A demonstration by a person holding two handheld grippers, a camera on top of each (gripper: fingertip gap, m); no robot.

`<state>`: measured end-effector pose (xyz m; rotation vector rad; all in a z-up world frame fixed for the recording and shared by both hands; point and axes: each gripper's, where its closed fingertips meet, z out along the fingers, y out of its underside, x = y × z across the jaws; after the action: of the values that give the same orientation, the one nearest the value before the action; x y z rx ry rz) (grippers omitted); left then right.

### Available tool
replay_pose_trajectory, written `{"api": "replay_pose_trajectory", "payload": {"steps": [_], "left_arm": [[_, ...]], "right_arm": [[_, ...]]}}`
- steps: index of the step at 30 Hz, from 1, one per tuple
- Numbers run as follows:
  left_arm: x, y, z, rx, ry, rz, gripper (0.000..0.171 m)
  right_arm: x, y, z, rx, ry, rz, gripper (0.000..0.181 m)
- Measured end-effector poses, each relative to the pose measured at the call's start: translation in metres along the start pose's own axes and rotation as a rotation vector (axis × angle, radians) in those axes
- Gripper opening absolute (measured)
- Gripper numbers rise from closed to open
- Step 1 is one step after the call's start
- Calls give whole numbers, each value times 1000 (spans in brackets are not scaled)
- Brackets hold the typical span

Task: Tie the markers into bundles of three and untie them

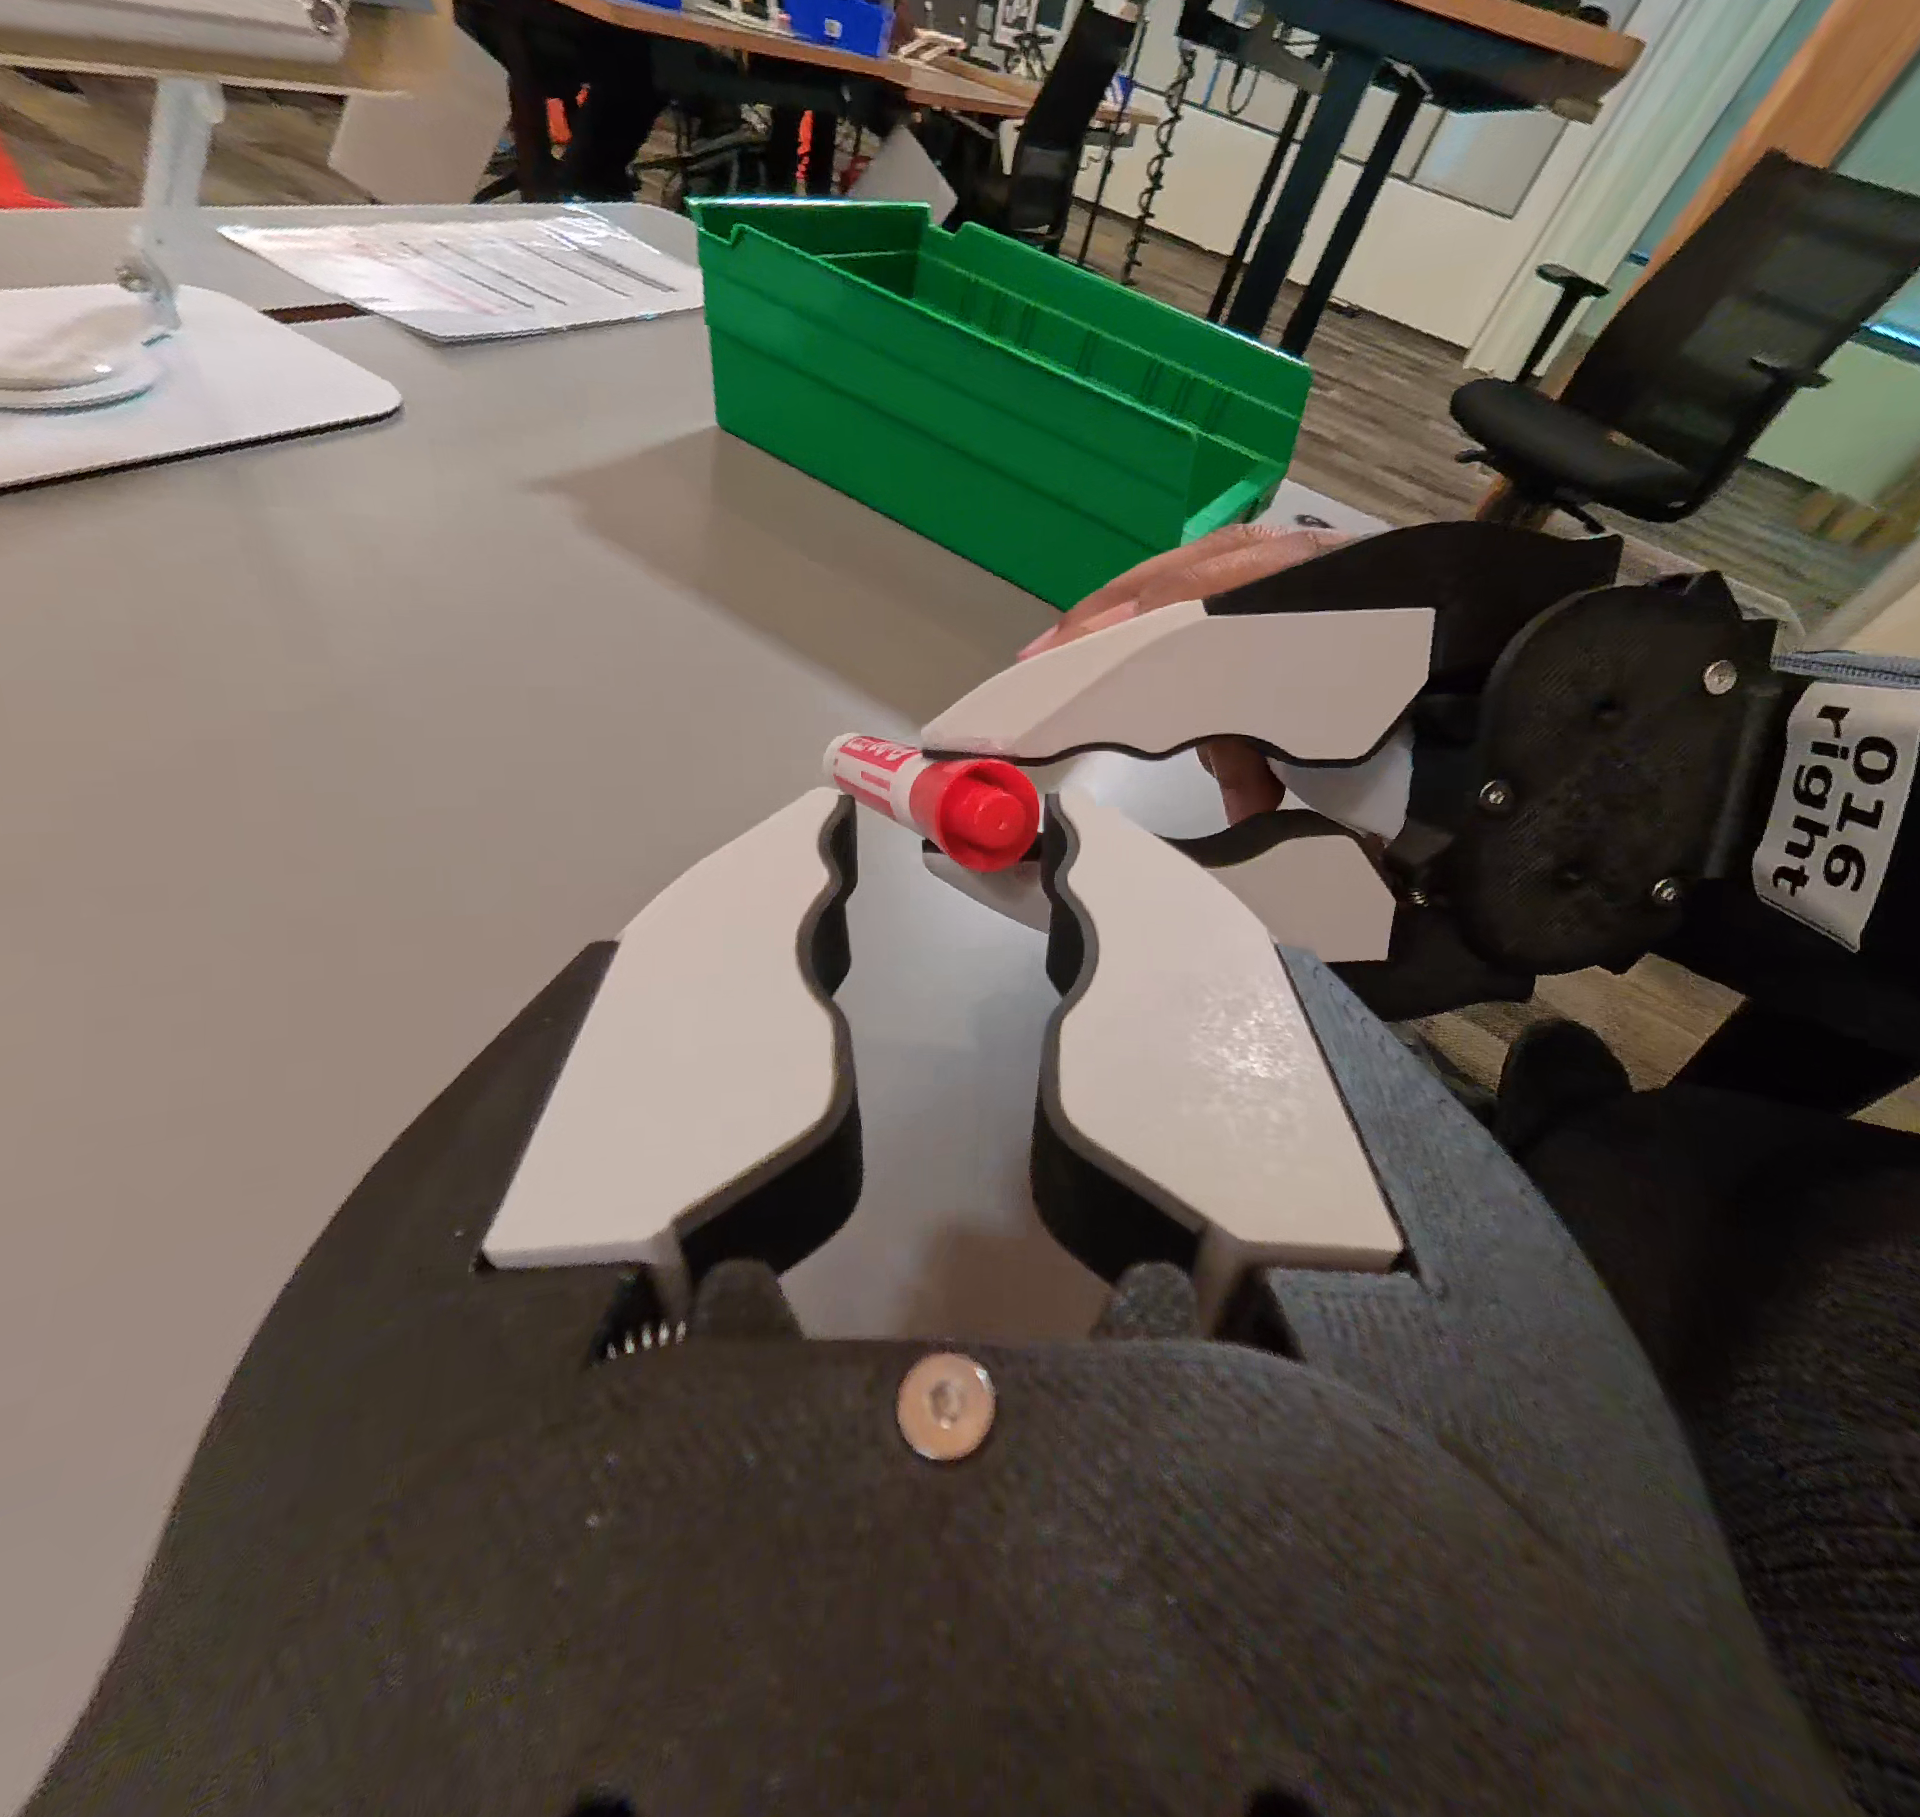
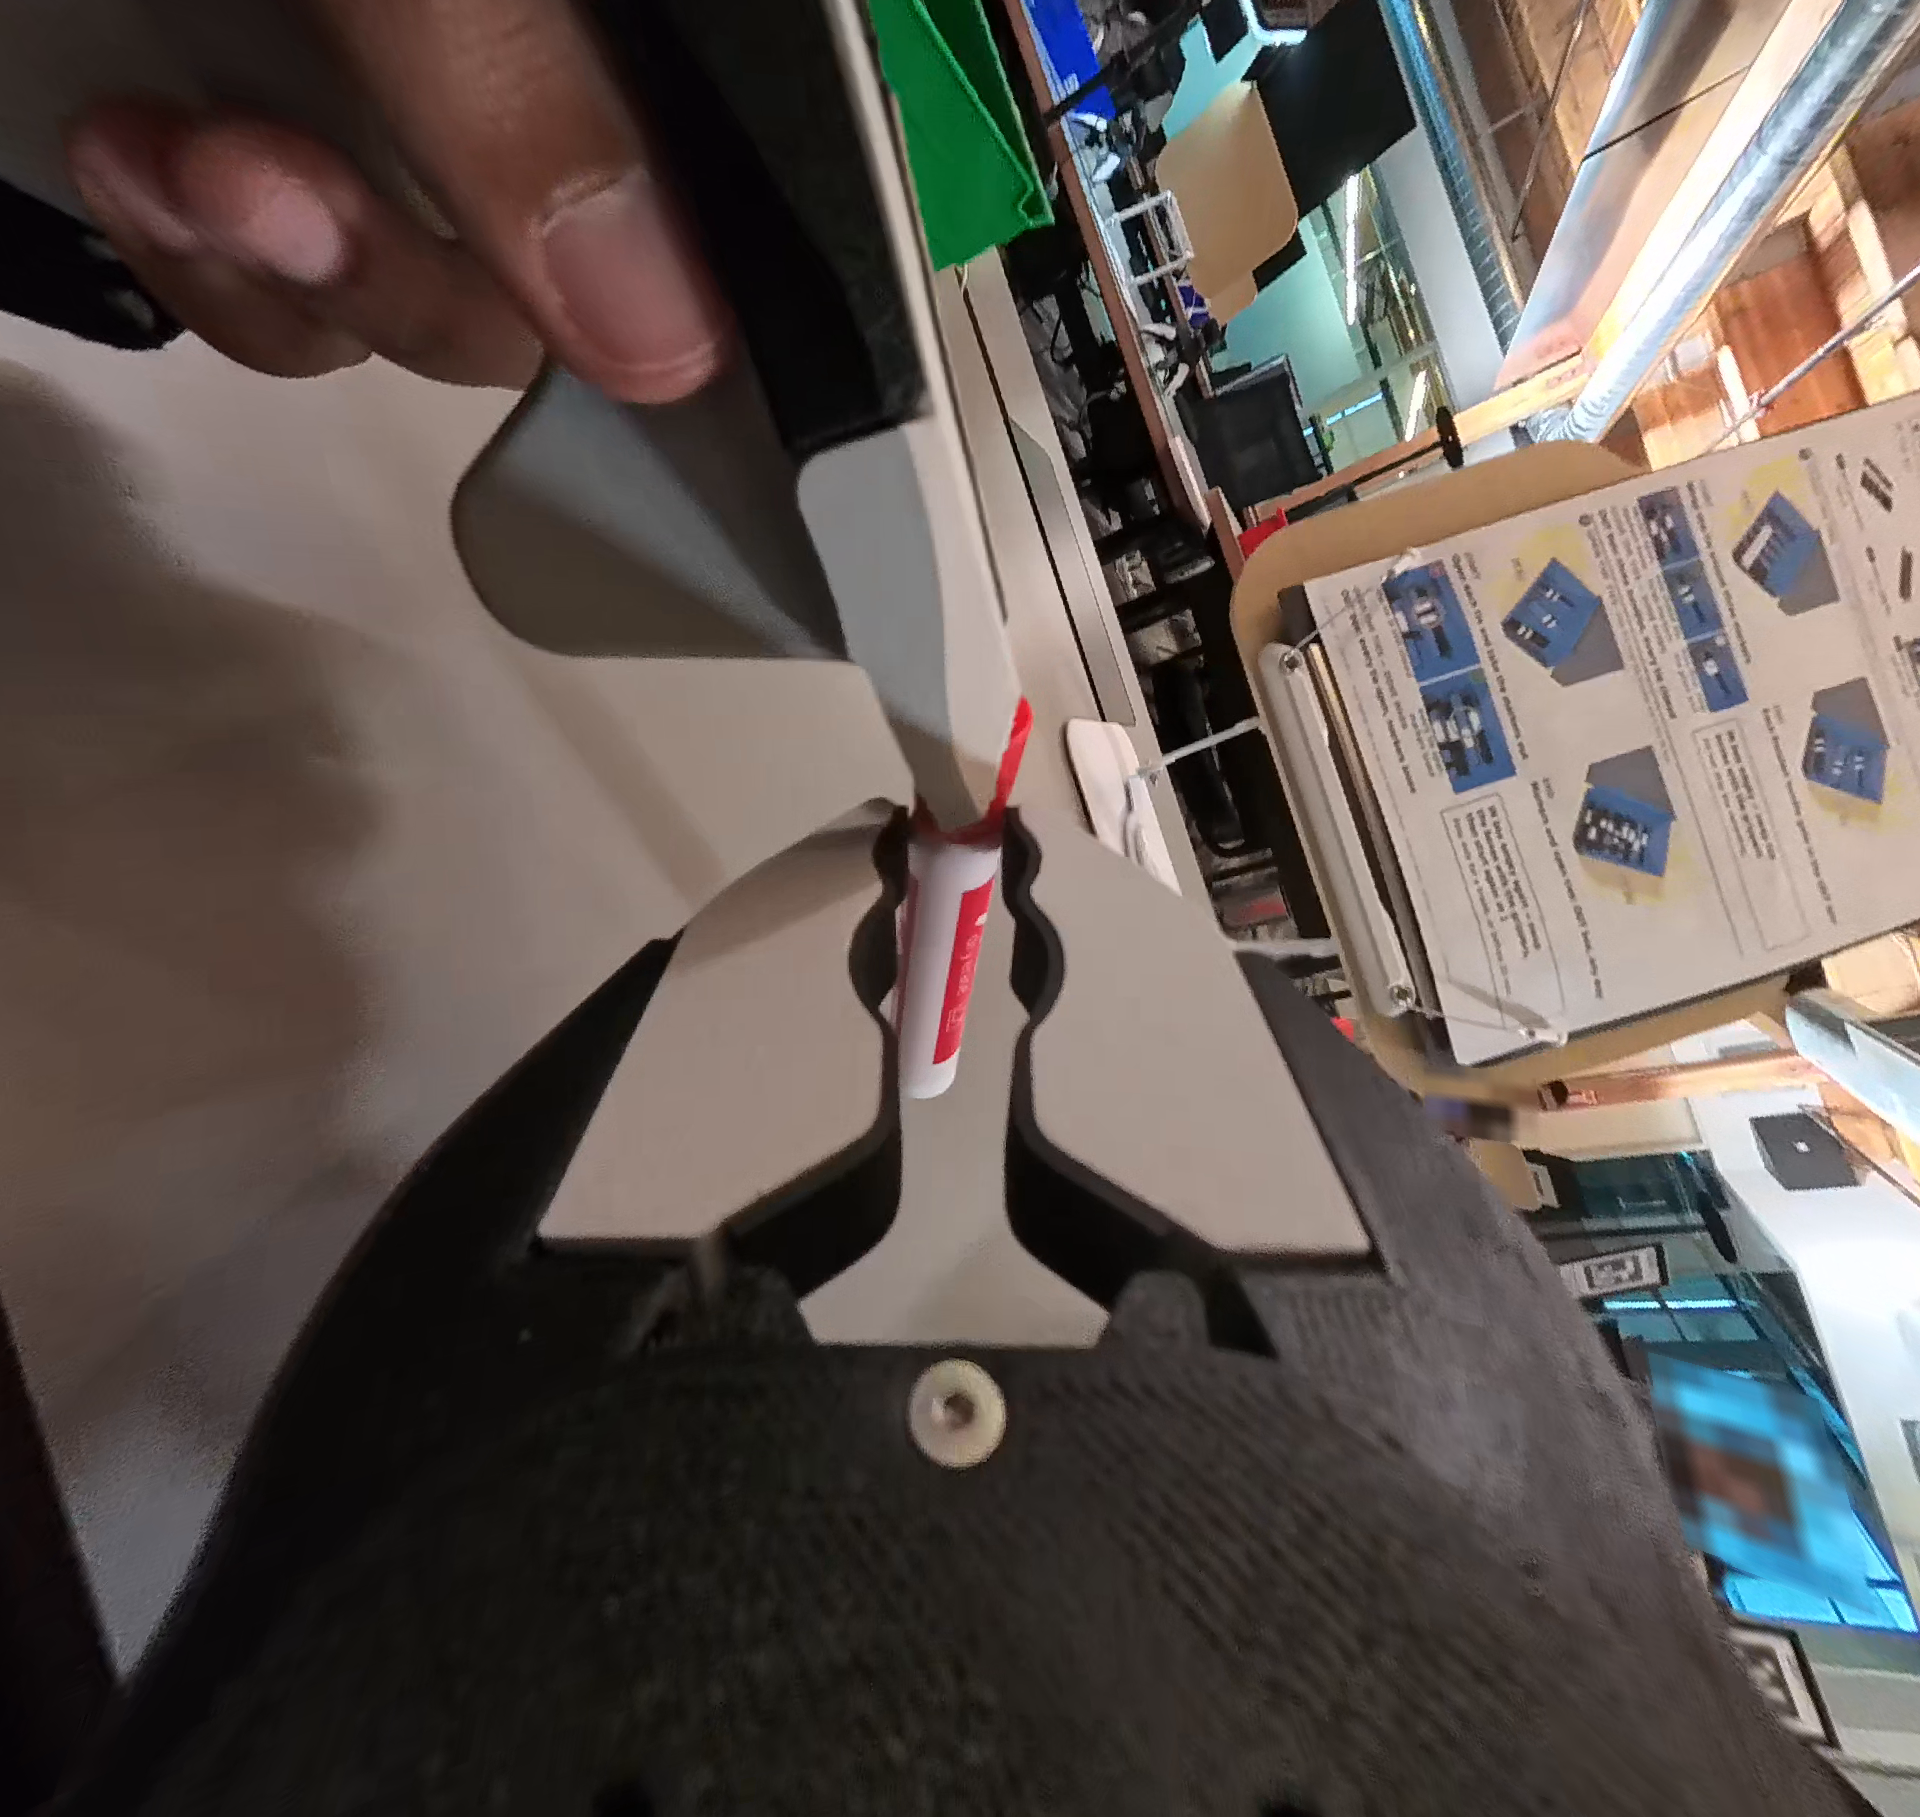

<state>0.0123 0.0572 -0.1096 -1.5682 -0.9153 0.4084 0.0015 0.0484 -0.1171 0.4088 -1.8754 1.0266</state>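
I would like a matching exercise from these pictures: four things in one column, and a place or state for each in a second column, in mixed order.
Things:
1. red marker
2. green bin
3. left tongs
4. printed sheet

Places or states:
A. lying flat at the far side of the grey table
B. gripped by the right tongs
C. open, tips either side of the marker's cap
D. standing on the table behind both tongs

Pairs: 1-B, 2-D, 3-C, 4-A

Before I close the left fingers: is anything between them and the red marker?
Nothing visible stands between them. The red marker, pinched by the right gripper, has its cap right at the open fingertips of the left gripper. The green bin sits farther back on the table, out of the way.
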Motion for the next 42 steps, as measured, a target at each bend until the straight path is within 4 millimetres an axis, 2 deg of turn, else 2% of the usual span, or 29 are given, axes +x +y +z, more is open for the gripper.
{"api": "replay_pose_trajectory", "payload": {"steps": [5,11,15,18,20,24,27,31,35,42], "left_arm": [[17,0,19,-30,128,-16,25],[31,-1,39,-55,183,54,21],[32,1,43,-75,202,26,21],[26,2,39,-86,187,-7,21],[19,1,34,-82,173,-33,21],[-11,-4,18,-44,89,-131,21],[-32,-10,1,27,73,-283,21],[-54,-12,-27,124,38,-441,20],[-58,-8,-50,159,12,-484,20],[-53,-1,-79,201,-16,-497,20]], "right_arm": [[5,17,-15,-70,29,24,18],[11,37,-33,-139,80,45,18],[10,42,-36,-161,94,40,18],[7,38,-33,-132,72,82,18],[5,34,-30,-108,56,124,18],[4,28,-22,-77,35,157,14],[-2,26,-11,-60,-20,213,28],[-21,15,4,-42,-203,375,42],[-31,2,21,-14,-295,462,42],[-51,-19,48,14,-408,416,33]]}}
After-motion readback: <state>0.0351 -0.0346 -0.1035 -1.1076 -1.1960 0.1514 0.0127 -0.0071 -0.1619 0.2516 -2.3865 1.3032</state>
